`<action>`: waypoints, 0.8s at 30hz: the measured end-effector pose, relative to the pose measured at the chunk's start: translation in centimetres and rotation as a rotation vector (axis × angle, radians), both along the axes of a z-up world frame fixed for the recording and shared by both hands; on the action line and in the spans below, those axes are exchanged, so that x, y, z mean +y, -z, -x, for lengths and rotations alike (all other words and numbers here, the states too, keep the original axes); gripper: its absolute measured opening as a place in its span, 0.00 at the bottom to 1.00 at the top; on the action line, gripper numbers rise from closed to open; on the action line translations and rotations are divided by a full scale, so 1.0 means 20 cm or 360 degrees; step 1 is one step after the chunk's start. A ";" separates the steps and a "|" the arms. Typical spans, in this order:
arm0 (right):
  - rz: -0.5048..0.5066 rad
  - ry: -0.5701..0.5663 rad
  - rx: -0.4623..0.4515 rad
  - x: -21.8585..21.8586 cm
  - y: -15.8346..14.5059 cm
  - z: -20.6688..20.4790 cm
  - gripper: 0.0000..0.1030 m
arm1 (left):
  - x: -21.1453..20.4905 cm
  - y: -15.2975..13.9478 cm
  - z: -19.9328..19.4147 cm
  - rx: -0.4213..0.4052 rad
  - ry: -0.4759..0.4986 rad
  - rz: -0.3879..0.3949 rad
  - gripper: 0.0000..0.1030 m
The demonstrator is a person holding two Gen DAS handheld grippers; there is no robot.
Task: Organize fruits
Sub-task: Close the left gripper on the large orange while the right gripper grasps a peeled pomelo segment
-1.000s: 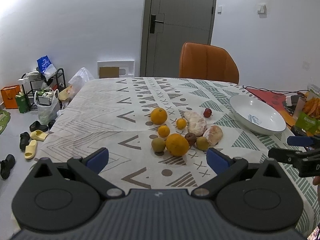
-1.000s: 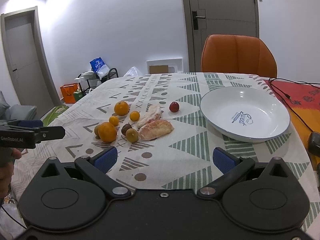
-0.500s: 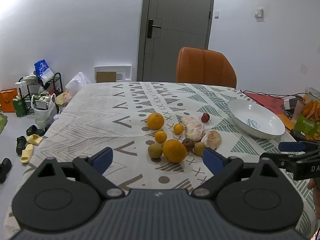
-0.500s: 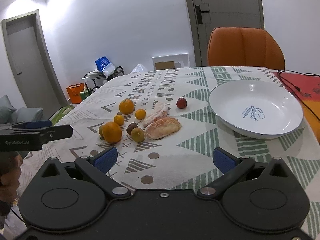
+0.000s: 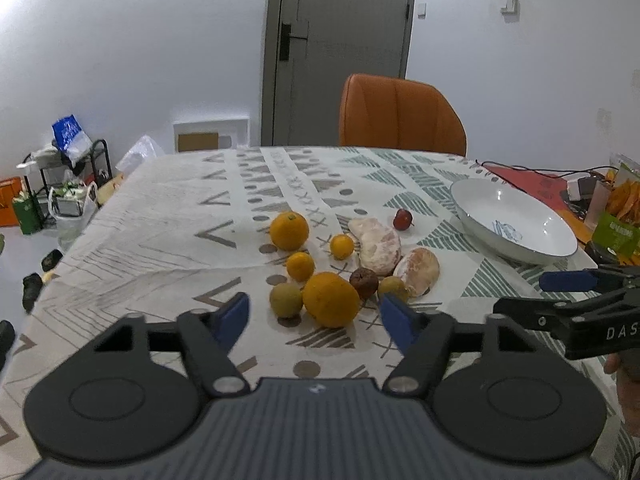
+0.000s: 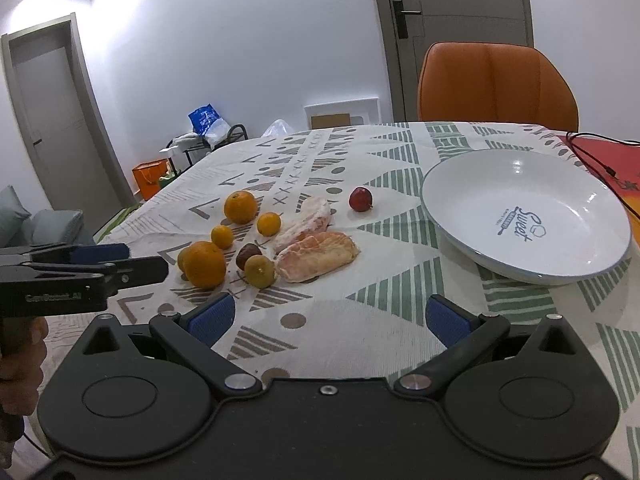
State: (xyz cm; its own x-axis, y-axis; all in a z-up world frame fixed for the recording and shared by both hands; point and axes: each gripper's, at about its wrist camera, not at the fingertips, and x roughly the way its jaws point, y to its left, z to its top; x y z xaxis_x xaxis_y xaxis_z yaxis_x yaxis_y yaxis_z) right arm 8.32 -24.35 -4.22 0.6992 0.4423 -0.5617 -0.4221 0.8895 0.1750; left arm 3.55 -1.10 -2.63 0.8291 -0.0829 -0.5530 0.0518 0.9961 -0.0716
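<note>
Left gripper (image 5: 314, 318) jaws spread wide, nothing between them; large round orange with dimpled peel (image 5: 330, 299) sits straight ahead of the gap, just beyond the blue fingertips (image 5: 232, 314), resting on the patterned cloth-covered table (image 5: 160, 220). Dull green-brown round fruit (image 5: 285, 300) touches its left side.

Right gripper (image 6: 327, 318) also spread and empty, held near the table edge; bare cloth ahead of it, the fruit cluster off to its left and farther out. Left gripper judged the nearer one to the pile.

Cluster, all loose on the cloth, none in the dish: second dimpled orange (image 5: 289, 230) at the back, two small smooth mandarins (image 5: 300, 266), a dark wrinkled brown fruit (image 5: 363, 282), two peeled pale-pink pomelo segments (image 6: 318, 255) with fibrous skin, long axes running roughly left-right in the right wrist view. Small glossy red fruit (image 6: 360, 199) lies apart, nearest the shallow white glazed ceramic dish (image 6: 460, 184), which stands empty at right.

Round fruit likely to roll if nudged.
</note>
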 end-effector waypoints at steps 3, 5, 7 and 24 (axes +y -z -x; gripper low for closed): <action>0.0014 -0.0013 0.0005 0.02 0.01 -0.03 1.00 | 0.00 0.02 -0.04 0.0027 0.0010 0.0023 0.59; 0.0026 -0.0027 0.0005 0.02 0.02 -0.05 1.00 | -0.01 0.03 -0.06 0.0043 0.0016 0.0030 0.57; 0.0033 -0.0036 0.0005 0.03 0.03 -0.07 1.00 | -0.01 0.05 -0.08 0.0057 0.0026 0.0040 0.54; 0.0102 -0.0077 0.0019 0.12 0.08 -0.21 0.93 | -0.01 0.15 -0.24 0.0162 0.0034 0.0142 0.37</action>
State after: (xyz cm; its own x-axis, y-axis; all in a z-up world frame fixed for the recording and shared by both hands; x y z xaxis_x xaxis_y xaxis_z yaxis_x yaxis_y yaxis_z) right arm 12.44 -21.88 -5.84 0.6710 0.4385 -0.5979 -0.4632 0.8776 0.1238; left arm 8.42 -1.29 -5.67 0.7665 -0.1528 -0.6238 0.0612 0.9842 -0.1659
